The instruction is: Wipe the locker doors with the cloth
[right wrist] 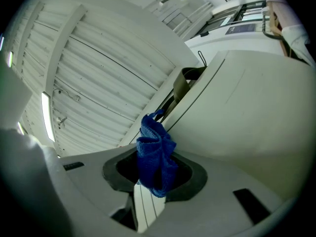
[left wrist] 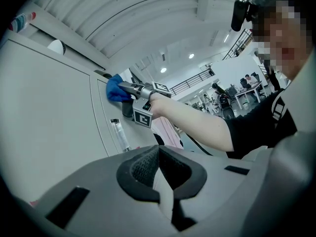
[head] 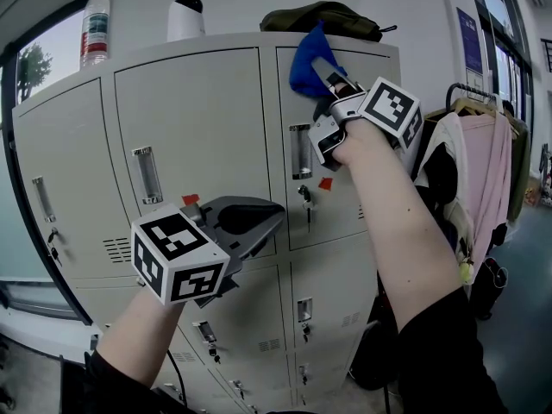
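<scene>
A bank of pale grey lockers [head: 198,119] fills the head view. My right gripper [head: 326,74] is shut on a blue cloth [head: 306,63] and presses it against the top left corner of the upper right locker door [head: 354,179]. In the right gripper view the cloth [right wrist: 155,157] sits bunched between the jaws, close to the door [right wrist: 252,112]. My left gripper [head: 272,218] hovers lower, in front of the middle door, shut on nothing. Its pads [left wrist: 148,169] meet in the left gripper view, where the right gripper [left wrist: 129,89] and cloth [left wrist: 116,89] show farther off.
On top of the lockers stand a water bottle [head: 97,24], a white rounded device [head: 185,17] and a dark green bag [head: 323,17]. A clothes rack with a pink garment [head: 487,171] stands right of the lockers. A key hangs in the right door's lock [head: 307,198].
</scene>
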A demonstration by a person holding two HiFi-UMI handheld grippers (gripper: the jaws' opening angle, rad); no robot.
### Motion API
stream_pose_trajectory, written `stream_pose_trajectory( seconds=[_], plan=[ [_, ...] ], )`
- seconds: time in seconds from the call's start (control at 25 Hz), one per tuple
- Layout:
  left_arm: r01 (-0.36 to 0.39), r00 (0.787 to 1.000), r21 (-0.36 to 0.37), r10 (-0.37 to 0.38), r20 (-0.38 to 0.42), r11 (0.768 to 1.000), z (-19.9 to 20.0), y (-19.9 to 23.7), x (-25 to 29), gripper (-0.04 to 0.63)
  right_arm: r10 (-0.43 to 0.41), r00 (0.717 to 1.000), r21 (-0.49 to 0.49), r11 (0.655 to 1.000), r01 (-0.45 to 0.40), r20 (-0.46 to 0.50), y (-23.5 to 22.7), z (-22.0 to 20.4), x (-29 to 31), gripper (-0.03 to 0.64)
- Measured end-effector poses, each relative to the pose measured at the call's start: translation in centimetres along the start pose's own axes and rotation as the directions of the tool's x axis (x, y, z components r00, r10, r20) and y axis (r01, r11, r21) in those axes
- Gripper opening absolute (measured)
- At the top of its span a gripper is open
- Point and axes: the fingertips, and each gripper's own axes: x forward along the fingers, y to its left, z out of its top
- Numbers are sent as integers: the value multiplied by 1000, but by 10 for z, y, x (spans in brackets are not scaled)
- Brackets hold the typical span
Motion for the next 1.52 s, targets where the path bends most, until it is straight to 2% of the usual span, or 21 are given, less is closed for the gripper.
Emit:
stream_pose_trajectory(
  seconds=[0.4,0.72,1.04,1.12,1.32,1.52],
  plan=[
    [20,1000,11,-19,-7,1000,1,-5,19,8,-79,993,-8,997,80,93,-51,56,-38,103],
    [64,998,9,-64,-10,998,-2,-16,52,8,-168,973,-30,984,174,162,-98,108,-77,103],
    [87,996,4,-87,-4,996,-5,-21,70,8,-218,958,-41,972,229,187,-119,128,-100,103],
    [90,996,3,-90,-1,996,-7,-23,69,8,-189,966,-44,979,199,176,-104,121,-96,103],
    [83,997,6,-83,-4,997,-11,-21,58,8,-27,995,-27,999,30,93,-39,69,-60,103],
    [56,998,0,-56,-4,998,-15,-13,33,8,78,997,-13,997,-78,3,11,7,-27,103]
  ],
)
